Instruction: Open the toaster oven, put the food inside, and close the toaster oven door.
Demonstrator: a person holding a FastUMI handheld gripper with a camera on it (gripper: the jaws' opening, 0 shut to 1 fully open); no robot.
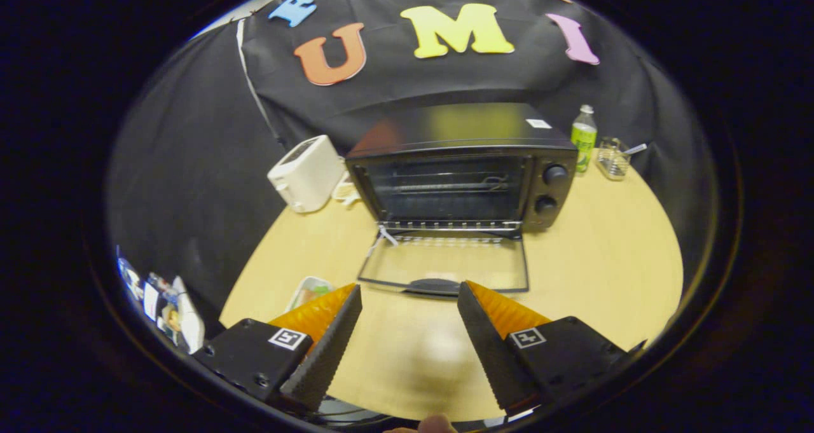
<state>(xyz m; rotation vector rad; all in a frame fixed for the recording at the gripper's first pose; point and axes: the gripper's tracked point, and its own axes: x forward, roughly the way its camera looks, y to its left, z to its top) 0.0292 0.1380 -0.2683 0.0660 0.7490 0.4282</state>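
Note:
A black toaster oven point(467, 166) stands at the back of the round wooden table point(604, 274). Its glass door point(445, 268) is folded down flat onto the table, its handle point(435, 286) toward me, and the wire rack inside shows bare. My gripper point(410, 293) hovers above the table just short of the door's handle, open, with nothing between its fingers. A white plate with food point(308, 291) lies to the left of the door, partly hidden behind my left finger point(334, 331).
A white toaster point(306, 173) sits left of the oven. Right of the oven stand a green bottle point(584, 137) and a clear glass holder with a spoon point(614, 158). Off the table's left edge lie some small items point(165, 309).

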